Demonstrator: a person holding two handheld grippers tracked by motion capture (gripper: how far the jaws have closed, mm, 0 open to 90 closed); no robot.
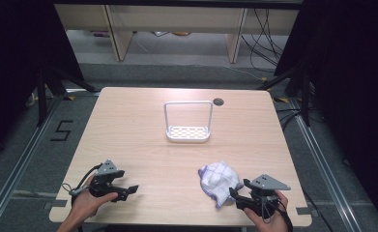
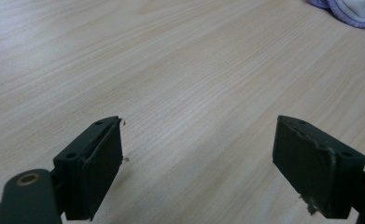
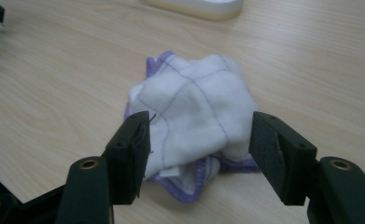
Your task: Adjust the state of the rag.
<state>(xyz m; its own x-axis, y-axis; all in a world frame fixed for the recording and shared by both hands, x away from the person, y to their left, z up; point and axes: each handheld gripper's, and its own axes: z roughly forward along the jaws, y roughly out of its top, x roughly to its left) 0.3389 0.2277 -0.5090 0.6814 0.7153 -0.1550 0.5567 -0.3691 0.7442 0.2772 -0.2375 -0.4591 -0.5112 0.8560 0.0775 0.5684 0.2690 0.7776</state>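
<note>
Here we are at the wooden table [image 1: 143, 140], and the action sits at its near edge. The right gripper [image 1: 239, 197] is low at the near right corner, held in the person's right hand [image 1: 269, 218], its grey plate on top. Its jaws are spread apart, and from the right gripper view [image 3: 199, 154] they stand on either side of the near part of the cloth [image 3: 194, 116], one to each side of the bundle. Whether the pads actually press the fabric I cannot tell; they look just beside it, not squeezing.

The cloth [image 1: 218, 181] itself is a crumpled white rag with purple stitching and a purple hem, bunched into a heap on the table, right of centre and close to the near edge.

Over on the left, the left gripper [image 1: 128, 191] rests in the person's left hand [image 1: 87, 203] at the near left corner, pointing across the table towards the cloth. Its jaws are spread wide with nothing but bare wood between them [image 2: 199, 158], and a corner of the cloth [image 2: 353, 10] peeks in far off.

Farther back, near the middle of the table, stands a white rack [image 1: 188, 122] with a slotted base and a tall frame, well apart from the cloth. Its base edge [image 3: 199, 7] shows beyond the bundle.
</note>
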